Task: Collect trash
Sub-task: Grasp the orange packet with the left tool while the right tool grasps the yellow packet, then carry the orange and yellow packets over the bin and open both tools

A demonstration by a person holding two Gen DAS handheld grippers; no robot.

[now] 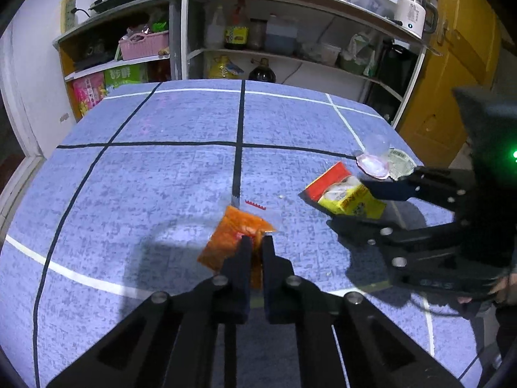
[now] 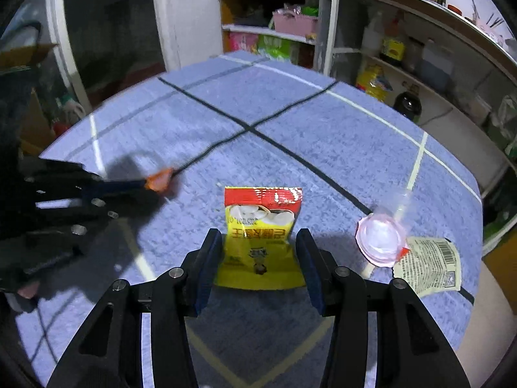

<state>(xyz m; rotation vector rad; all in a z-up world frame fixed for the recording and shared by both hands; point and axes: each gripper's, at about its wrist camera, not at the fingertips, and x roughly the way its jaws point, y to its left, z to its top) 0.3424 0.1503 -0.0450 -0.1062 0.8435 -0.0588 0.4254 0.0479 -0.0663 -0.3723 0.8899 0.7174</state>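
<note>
Pickup step, both hands busy. Left gripper [image 1: 255, 242] is pinched tight on the near edge of the orange sauce packet [image 1: 236, 236], which sits just near-side of the black tape cross [image 1: 239, 145] on the blue table [image 1: 161, 168]. Right gripper [image 2: 258, 242] has jaws half-wide, straddling the yellow-red snack bag [image 2: 261, 226] right of the cross, pads not yet pressing. Next, I'd judge: squeeze right jaws on the bag, then lift both. Pink-lidded jelly cup [image 2: 381, 239] and its label wrapper [image 2: 429, 268] are left farther right.

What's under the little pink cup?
The pink cup lies on the blue tablecloth, overlapping a corner of the printed wrapper. Whatever sits directly beneath the cup is hidden.
</note>
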